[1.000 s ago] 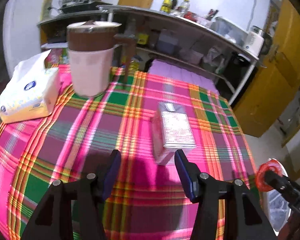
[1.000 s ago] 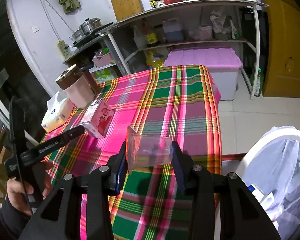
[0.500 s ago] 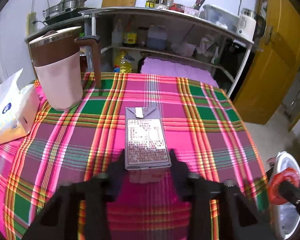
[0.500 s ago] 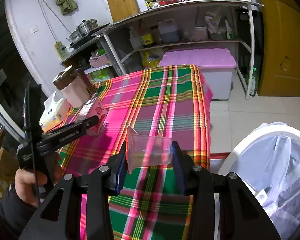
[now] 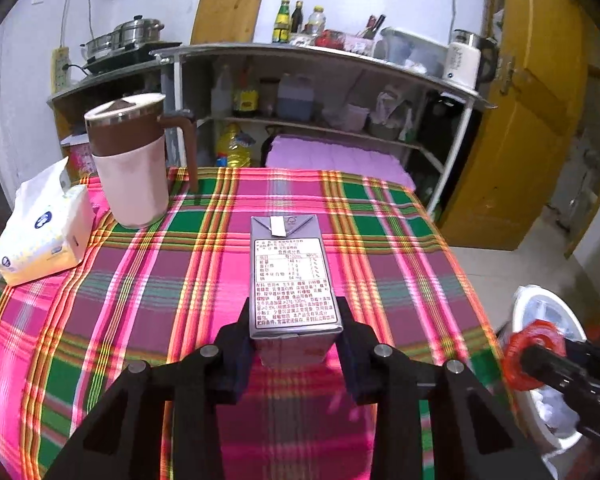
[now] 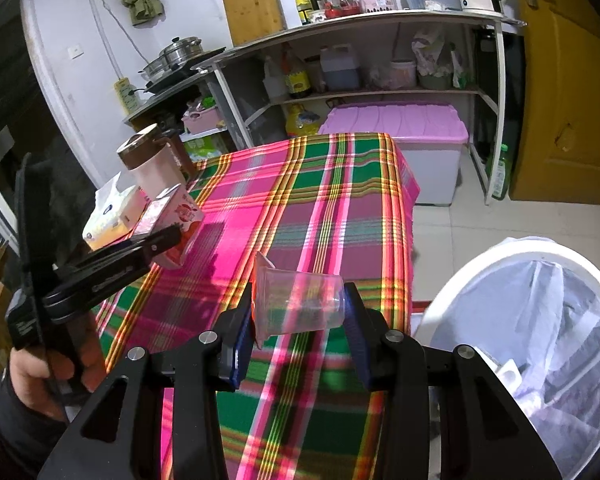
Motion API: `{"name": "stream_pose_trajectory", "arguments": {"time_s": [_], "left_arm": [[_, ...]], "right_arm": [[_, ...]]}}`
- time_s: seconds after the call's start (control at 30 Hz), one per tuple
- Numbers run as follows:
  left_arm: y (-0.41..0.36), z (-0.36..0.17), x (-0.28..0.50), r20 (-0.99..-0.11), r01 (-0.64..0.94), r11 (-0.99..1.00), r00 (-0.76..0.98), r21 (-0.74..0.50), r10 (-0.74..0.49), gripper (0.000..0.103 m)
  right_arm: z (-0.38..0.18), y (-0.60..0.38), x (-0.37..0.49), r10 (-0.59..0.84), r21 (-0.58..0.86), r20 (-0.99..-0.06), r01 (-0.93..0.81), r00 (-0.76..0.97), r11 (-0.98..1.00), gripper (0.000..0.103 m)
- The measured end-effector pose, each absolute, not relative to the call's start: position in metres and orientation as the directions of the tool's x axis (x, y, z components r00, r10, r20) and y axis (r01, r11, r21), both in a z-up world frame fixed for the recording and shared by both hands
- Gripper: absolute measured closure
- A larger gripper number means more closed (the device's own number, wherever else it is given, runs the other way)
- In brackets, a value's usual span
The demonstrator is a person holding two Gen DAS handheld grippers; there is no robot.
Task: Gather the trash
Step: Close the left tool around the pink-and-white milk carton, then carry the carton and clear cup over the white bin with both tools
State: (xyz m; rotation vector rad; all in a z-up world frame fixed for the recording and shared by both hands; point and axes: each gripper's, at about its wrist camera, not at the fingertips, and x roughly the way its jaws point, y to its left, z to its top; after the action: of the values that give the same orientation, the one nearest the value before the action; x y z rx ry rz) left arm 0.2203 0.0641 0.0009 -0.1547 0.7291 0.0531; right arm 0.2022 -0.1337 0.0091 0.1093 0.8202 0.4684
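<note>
Left hand-held gripper [image 5: 296, 334] clamps carton [image 5: 294, 280]; jug [image 5: 130, 164], tissues [image 5: 44, 228] behind.

Two close wrist views angled down, sharing the plaid tablecloth [image 5: 380, 240] and shelves [image 6: 380, 92].

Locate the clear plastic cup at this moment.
In the right wrist view, the clear plastic cup lies sideways, clamped in the right gripper, above the plaid tablecloth's near edge, left of the white bin.
</note>
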Motion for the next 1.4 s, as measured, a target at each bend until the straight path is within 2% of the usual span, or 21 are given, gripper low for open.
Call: {"name": "stream_pose_trajectory", "arguments": {"time_s": [0.77, 1.4], "left_arm": [[0.0, 0.043, 0.083, -0.592, 0.071, 0.981, 0.789, -0.178, -0.165, 0.066], [-0.053, 0.048, 0.078, -0.596, 0.185, 0.967, 0.761, -0.178, -0.255, 0.066]], "right_arm": [[0.04, -0.164, 0.106, 0.409, 0.21, -0.63, -0.362, 0.661, 0.908, 0.061], [0.041, -0.206, 0.086, 0.354, 0.214, -0.623, -0.283, 0.697, 0.935, 0.061]]}}
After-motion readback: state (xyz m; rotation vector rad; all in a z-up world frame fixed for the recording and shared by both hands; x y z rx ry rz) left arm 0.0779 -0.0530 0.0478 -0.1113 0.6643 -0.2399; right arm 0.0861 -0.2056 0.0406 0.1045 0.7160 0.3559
